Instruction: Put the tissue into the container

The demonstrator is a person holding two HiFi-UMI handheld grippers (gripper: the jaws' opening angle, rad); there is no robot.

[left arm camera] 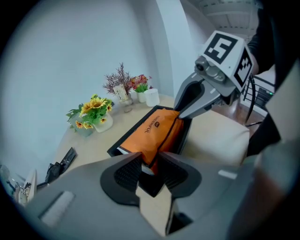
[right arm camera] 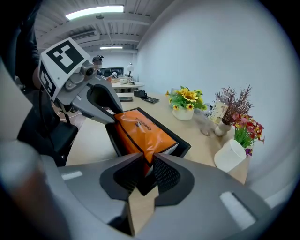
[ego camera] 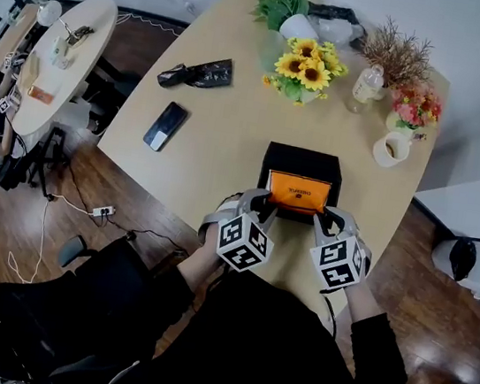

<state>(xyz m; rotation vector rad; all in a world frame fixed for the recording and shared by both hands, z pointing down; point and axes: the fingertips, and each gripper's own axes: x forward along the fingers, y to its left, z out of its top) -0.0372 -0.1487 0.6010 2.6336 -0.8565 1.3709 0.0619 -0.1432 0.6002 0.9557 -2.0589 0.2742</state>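
An orange tissue pack (ego camera: 298,192) lies tilted at the open top of a black box container (ego camera: 303,162) near the table's front edge; I cannot tell how deep it sits. My left gripper (ego camera: 266,208) is shut on the pack's left end, and my right gripper (ego camera: 320,218) is shut on its right end. In the left gripper view the pack (left arm camera: 157,130) runs from my pads (left arm camera: 129,172) towards the right gripper (left arm camera: 187,107), over the container (left arm camera: 123,140). The right gripper view shows the pack (right arm camera: 143,133) pinched between the jaws, above the container's rim (right arm camera: 183,148).
Behind the container stand a vase of sunflowers (ego camera: 305,67), a clear bottle (ego camera: 367,85), pink flowers (ego camera: 417,104) and a white mug (ego camera: 392,149). A phone (ego camera: 166,125) and a black bag (ego camera: 197,74) lie at the left. A round table (ego camera: 64,53) stands further left.
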